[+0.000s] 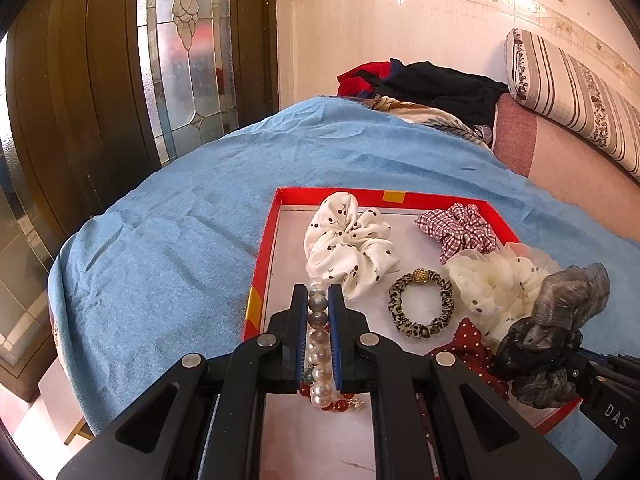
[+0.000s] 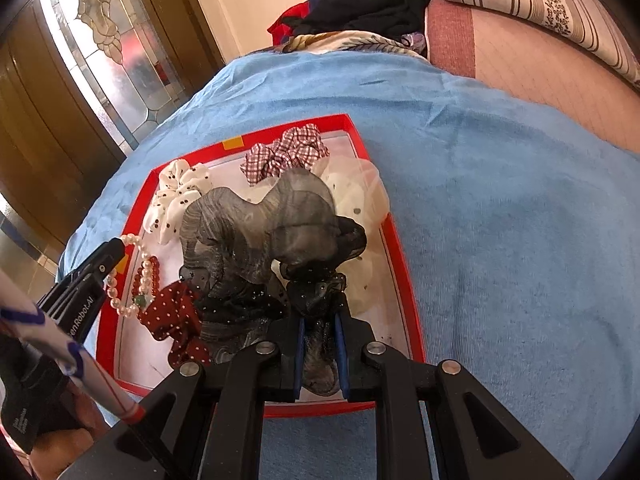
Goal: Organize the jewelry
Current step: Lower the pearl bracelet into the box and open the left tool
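The left gripper has its jaws clamped on a strand of white and grey pearl beads, held over the near left corner of the shallow red-rimmed cardboard tray on the blue bedspread. The right gripper pinches a grey-and-black sheer fabric scrunchie (raised above the tray's other scrunchies).

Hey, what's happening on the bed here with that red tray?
A person is sorting accessories with two handheld grippers over a red tray on a blue blanket. The left gripper is shut on a pearl bracelet, and the right gripper is shut on a grey-black sheer scrunchie. A white dotted scrunchie, a red gingham scrunchie and a leopard-print hair tie lie in the tray.
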Demonstrator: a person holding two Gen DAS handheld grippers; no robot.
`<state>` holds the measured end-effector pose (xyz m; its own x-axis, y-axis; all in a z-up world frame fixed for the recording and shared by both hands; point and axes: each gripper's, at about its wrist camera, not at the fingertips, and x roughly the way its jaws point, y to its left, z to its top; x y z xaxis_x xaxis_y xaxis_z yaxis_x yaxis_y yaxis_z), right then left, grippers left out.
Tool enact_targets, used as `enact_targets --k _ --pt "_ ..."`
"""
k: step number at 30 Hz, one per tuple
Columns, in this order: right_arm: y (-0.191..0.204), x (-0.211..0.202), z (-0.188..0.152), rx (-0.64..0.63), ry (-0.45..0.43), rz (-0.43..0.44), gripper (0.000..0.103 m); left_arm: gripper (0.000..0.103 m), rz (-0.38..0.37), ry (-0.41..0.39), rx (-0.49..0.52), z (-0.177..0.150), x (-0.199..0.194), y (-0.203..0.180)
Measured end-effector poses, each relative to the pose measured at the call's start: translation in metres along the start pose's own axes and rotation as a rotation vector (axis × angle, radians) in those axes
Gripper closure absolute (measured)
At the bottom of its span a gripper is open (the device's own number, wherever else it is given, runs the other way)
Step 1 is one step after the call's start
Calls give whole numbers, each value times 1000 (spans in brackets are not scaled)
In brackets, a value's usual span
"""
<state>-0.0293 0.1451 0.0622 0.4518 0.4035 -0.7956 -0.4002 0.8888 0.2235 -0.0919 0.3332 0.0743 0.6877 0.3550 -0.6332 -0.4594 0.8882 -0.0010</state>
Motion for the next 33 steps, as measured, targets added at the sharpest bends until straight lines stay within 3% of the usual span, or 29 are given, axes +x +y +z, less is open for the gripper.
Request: enact_targets --k 33 --pt "4 20 -4 -34 50 -30 84 93 12 55 27 -6 14 -5"
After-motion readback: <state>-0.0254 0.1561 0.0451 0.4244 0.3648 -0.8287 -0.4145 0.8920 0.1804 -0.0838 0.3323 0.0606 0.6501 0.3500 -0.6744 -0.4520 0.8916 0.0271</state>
